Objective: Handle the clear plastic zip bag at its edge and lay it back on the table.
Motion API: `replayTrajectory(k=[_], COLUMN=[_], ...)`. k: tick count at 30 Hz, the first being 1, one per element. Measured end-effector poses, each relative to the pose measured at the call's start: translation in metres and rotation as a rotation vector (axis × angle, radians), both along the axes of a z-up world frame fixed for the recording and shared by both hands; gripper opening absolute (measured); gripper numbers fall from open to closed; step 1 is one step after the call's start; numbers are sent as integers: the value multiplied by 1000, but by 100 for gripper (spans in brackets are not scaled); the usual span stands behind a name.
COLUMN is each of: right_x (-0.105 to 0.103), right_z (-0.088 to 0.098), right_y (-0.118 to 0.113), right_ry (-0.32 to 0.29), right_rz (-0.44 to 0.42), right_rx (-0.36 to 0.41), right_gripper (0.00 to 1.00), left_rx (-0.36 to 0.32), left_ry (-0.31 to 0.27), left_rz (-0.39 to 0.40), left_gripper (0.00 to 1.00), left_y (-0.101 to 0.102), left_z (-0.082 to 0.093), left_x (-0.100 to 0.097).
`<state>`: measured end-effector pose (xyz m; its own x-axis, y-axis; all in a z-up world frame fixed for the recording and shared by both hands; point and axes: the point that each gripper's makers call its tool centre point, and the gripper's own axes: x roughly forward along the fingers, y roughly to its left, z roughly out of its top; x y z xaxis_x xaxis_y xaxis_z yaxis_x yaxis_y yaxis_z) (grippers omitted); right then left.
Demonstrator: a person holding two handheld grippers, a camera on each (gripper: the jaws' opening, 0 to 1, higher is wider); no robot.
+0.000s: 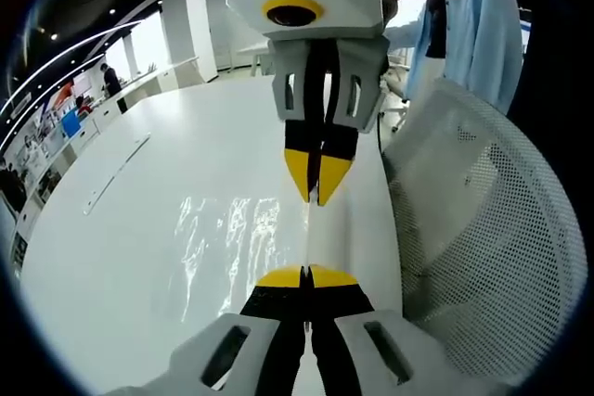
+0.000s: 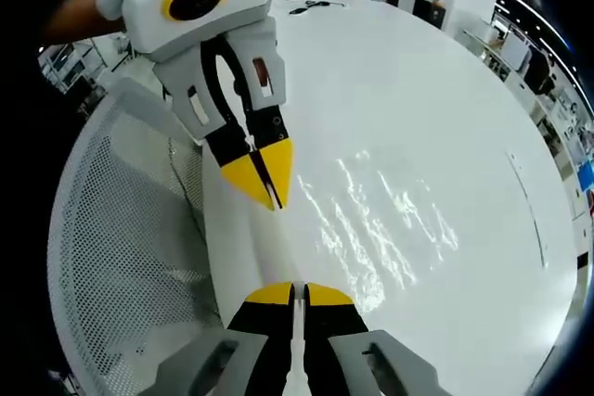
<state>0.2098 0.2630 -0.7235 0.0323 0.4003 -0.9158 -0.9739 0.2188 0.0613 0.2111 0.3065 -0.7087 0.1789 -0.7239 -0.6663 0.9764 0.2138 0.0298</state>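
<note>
Left gripper (image 1: 306,275) and right gripper (image 2: 295,292) face each other tip to tip, each clamped on the bag (image 1: 232,248) edge, its long axis between them, over the table (image 1: 139,192)

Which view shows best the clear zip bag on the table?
The right gripper view: the clear zip bag spreads wide, glinting on the white table. The left gripper view shows it fainter, partly behind the tools.

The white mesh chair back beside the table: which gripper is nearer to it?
Neither clearly. The left gripper and right gripper both pinch the clear zip bag along the table edge beside the mesh chair.
</note>
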Motion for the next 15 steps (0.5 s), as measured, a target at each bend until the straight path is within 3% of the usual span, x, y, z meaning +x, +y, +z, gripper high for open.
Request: replayTrajectory(k=[15], right_x=[1], right_z=[-3], right_y=[-10], right_ry=[0], right_rz=[-12], right_rx=[-11], right_gripper=[0], left_rx=[-1], left_ry=[4], left_rz=[6], left_gripper=[0], left_y=[1], left_z=[0], left_x=[1])
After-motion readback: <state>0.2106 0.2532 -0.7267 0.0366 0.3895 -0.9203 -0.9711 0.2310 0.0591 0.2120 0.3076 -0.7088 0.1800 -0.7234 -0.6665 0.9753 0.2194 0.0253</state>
